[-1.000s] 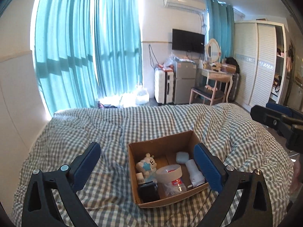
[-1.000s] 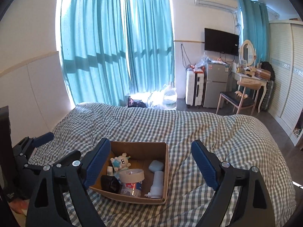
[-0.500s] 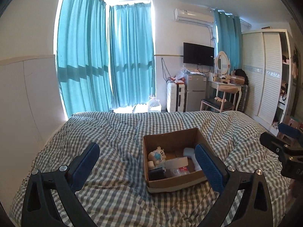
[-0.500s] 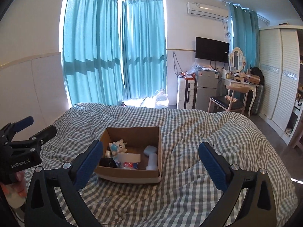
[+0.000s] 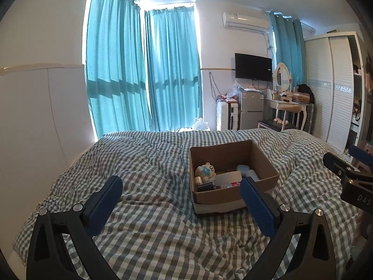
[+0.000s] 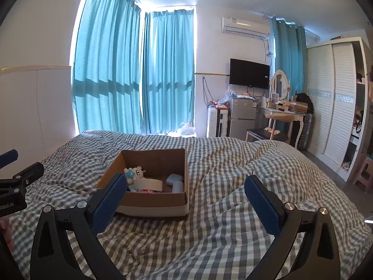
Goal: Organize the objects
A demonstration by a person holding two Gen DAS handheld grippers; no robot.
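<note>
Both claws held wide, empty: left claw (image 5: pixel 179 200), right claw (image 6: pixel 185 198). Box (image 6: pixel 153 204) of toy (image 6: pixel 136 172), tape (image 6: pixel 149 183) seen on bed (image 6: pixel 221 233).

The box (image 5: pixel 230 161) is brown cardboard, dull and a bit rough, with a pale band low on its near side. The blanket (image 5: pixel 151 221) under it is soft checked cloth, all wrinkly. The toy (image 6: pixel 135 173) in the box looks smooth and shiny like plastic. The pads (image 6: pixel 108 197) are blue and bumpy, on black matt plastic with shiny metal screws. The curtains (image 6: pixel 167 70) at 12 o'clock are thin blue cloth.
</note>
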